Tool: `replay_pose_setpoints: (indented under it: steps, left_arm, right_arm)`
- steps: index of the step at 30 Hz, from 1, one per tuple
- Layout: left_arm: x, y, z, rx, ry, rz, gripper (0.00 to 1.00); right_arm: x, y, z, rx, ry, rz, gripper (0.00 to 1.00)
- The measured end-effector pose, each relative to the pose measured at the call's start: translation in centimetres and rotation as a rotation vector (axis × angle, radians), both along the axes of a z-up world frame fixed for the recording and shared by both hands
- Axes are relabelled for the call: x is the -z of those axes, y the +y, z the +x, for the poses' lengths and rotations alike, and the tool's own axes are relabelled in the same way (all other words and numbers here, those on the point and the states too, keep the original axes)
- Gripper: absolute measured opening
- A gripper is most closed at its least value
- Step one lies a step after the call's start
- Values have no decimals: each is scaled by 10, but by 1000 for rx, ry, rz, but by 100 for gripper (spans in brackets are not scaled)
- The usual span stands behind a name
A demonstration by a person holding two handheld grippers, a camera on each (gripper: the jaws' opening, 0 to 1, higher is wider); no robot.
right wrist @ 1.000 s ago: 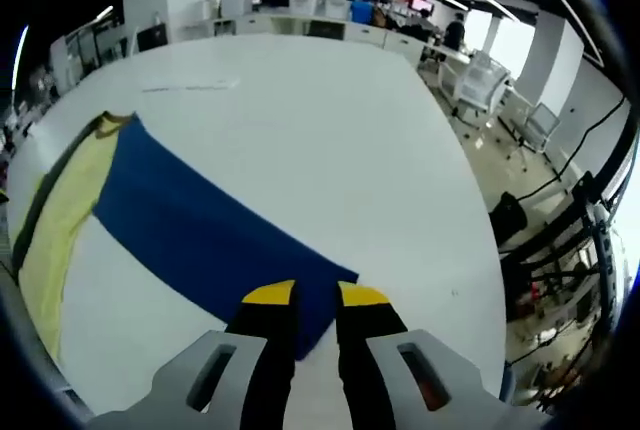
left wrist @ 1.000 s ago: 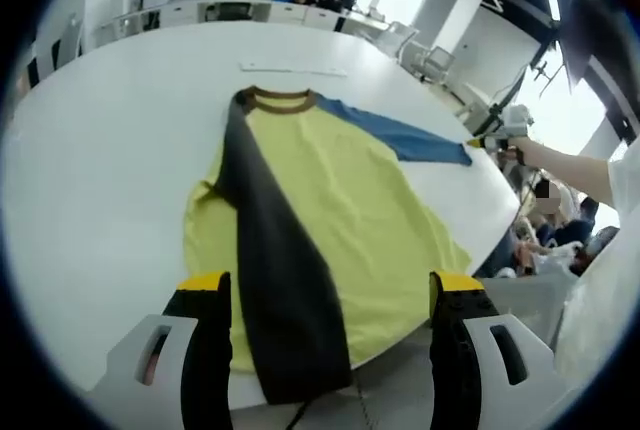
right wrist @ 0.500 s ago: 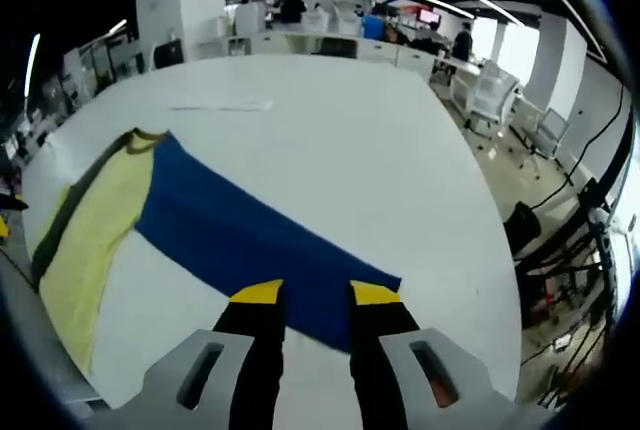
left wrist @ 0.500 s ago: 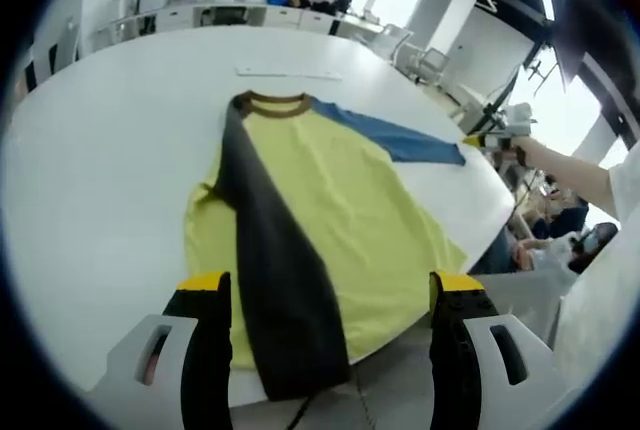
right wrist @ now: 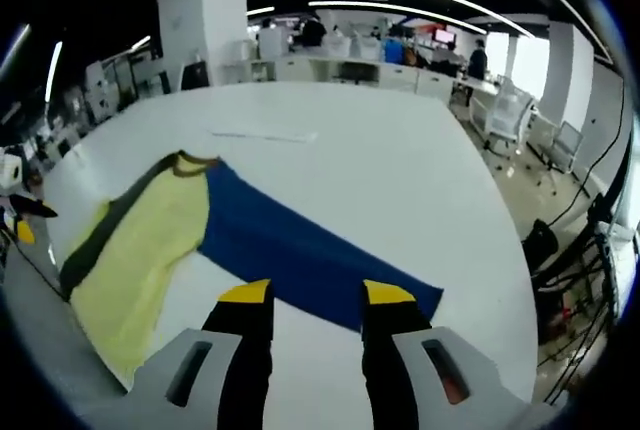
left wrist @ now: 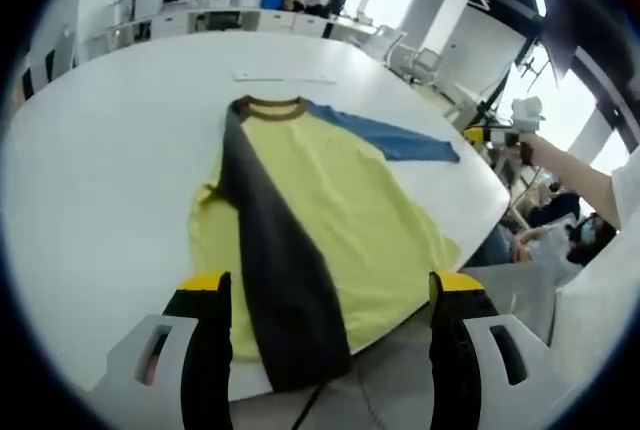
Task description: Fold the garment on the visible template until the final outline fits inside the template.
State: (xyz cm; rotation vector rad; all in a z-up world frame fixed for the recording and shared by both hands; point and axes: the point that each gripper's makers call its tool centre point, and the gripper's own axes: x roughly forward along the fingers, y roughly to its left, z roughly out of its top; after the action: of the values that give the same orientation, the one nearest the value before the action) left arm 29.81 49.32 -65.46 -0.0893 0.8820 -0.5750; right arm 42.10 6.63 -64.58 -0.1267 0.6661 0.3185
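Behind our work an open-plan office stretches away with desks, chairs and ceiling strip lights, and we stand at a large white table (left wrist: 90,150) that carries everything. On it lies the garment (left wrist: 310,220), a yellow long-sleeved shirt with a brown collar (left wrist: 268,105) pointing away from us in the left gripper view. Its dark sleeve (left wrist: 275,260) is folded down across the body, ending at the near table edge. Its blue sleeve (right wrist: 300,250) lies stretched out flat to the side toward the right gripper. We cannot make out any template outline on the table from these views.

Our left gripper (left wrist: 325,295) hangs over the near hem with its jaws spread wide and nothing between them. Our right gripper (right wrist: 315,295) is likewise parted and empty, hovering just above the blue sleeve near its cuff.

We judge the shirt to be light, soft and limp: it will sag and drag rather than hold shape, and thin knit may slip from a shallow pinch. We would take the blue sleeve near the cuff with a deep pinch across its edge and carry it low over the body, then take the hem at its corners for the next fold.
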Motion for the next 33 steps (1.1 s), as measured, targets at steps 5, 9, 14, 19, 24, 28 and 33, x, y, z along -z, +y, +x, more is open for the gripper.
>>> replay_pose_setpoints:
  steps: [5,9,14,19,24,28,33]
  left_arm:
    - [-2,5,-2,-4,-7,-1,78]
    - [-3,6,-5,-2,-9,-2,77]
    - [-6,8,-8,3,-15,-4,77]
    - [-9,12,-11,5,-23,-4,77]
    - [-13,16,-13,5,-32,-7,77]
    - [-13,21,-16,1,-33,-5,77]
    - [-14,25,-21,2,-31,-6,77]
  right_arm:
    - [-10,17,-9,-19,-19,29,40]
    - [-18,29,-16,-24,-31,56,43]
    - [-30,44,-26,-42,-50,80,47]
    - [-38,58,-35,-55,-58,101,51]
    - [-44,68,-44,-70,-61,109,55]
    - [-51,77,-52,-80,-68,126,57]
    - [-55,87,-62,-99,-69,126,61]
